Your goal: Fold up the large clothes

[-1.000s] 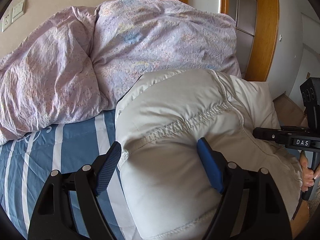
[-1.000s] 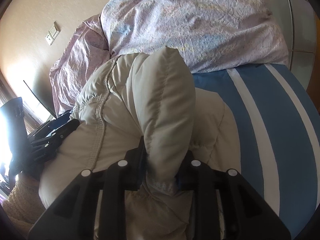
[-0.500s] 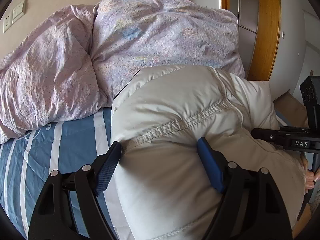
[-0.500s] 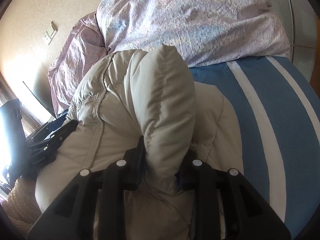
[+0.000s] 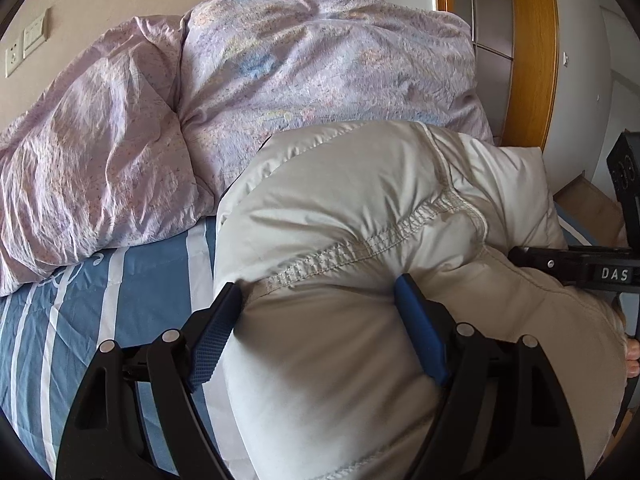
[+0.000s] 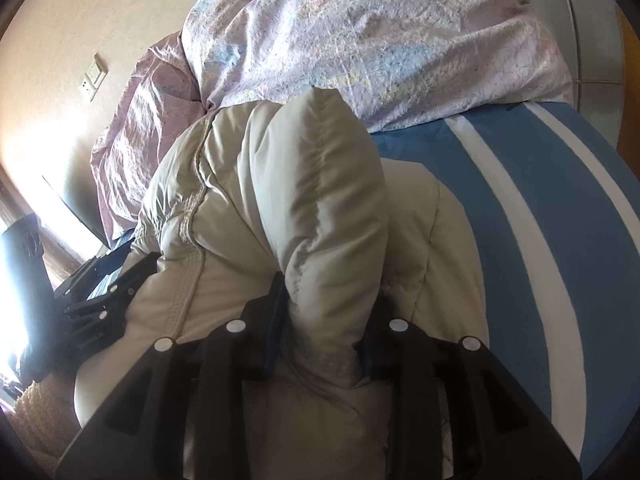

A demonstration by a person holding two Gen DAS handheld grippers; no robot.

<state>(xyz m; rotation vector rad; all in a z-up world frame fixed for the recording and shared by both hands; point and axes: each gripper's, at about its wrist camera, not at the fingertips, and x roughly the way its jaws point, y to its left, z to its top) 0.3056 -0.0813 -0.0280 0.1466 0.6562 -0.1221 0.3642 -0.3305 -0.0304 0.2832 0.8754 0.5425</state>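
A puffy beige down jacket lies bunched on the blue-and-white striped bed sheet. My left gripper stands wide around a thick roll of it, and both blue pads press into the padding near a stitched seam. In the right wrist view, an upright fold of the jacket sticks up between the fingers of my right gripper. Its jaws are opening while the pads still touch the fold. The left gripper's body shows at the left; the right gripper's body shows in the left wrist view.
A crumpled lilac duvet is heaped along the far side of the bed against the wall. A wooden door frame stands at the right. The striped sheet lies bare to the right of the jacket. A hand grips the right tool.
The right gripper's fingers have spread a little around the jacket fold, which has puffed out wider. The left gripper keeps the same wide hold; the jacket bulk shifted slightly left.
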